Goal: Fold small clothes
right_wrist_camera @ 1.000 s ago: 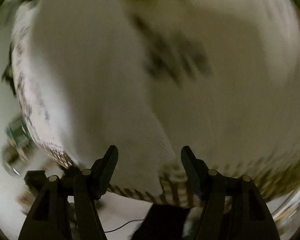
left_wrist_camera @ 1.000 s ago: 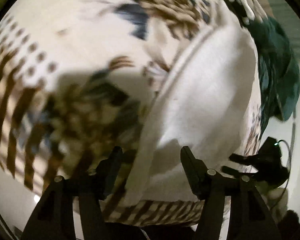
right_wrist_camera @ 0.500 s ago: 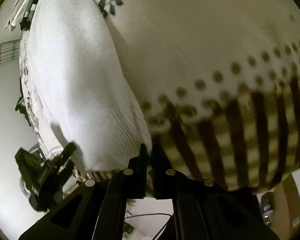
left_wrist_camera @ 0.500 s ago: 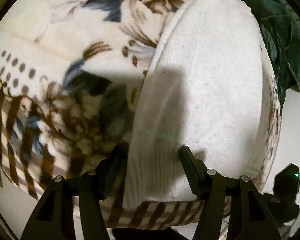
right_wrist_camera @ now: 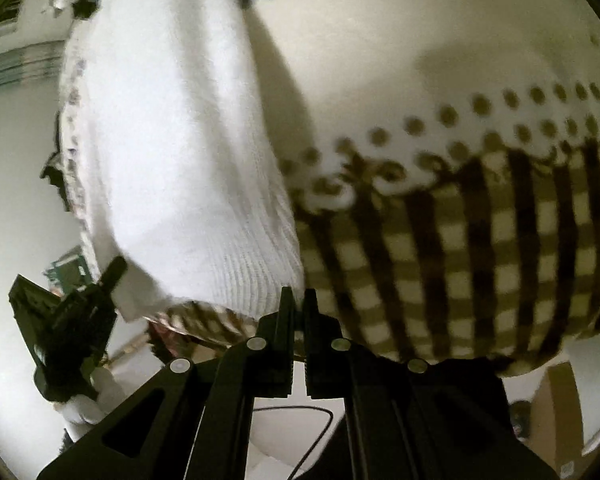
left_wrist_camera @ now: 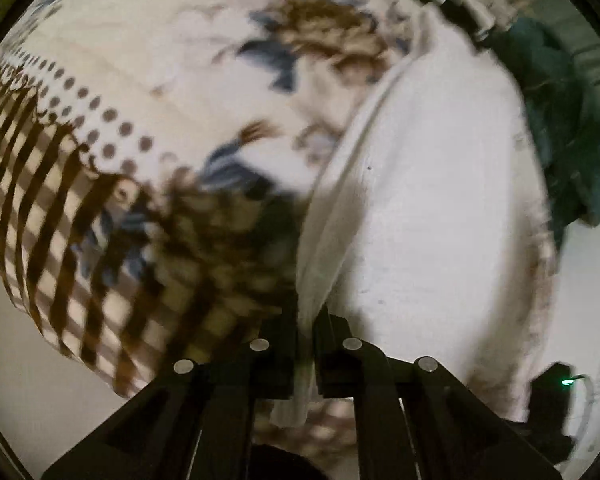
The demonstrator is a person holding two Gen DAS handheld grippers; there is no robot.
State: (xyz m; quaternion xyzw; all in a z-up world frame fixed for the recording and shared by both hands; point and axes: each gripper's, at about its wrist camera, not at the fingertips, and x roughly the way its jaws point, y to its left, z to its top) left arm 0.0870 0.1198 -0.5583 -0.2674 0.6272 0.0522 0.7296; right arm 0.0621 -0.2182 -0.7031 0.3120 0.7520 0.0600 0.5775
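No text, label, brand, number or sign can be read in either wrist view. The floral blanket carries only printed dots, checks and flowers, the white garment is plain knit, and the small things in the background are too blurred to read.

Motion blur is smearing the blanket's brown checks in the left view. The dark green cloth is running past the frame's edge. The white garment's hem is disappearing between the right jaws.
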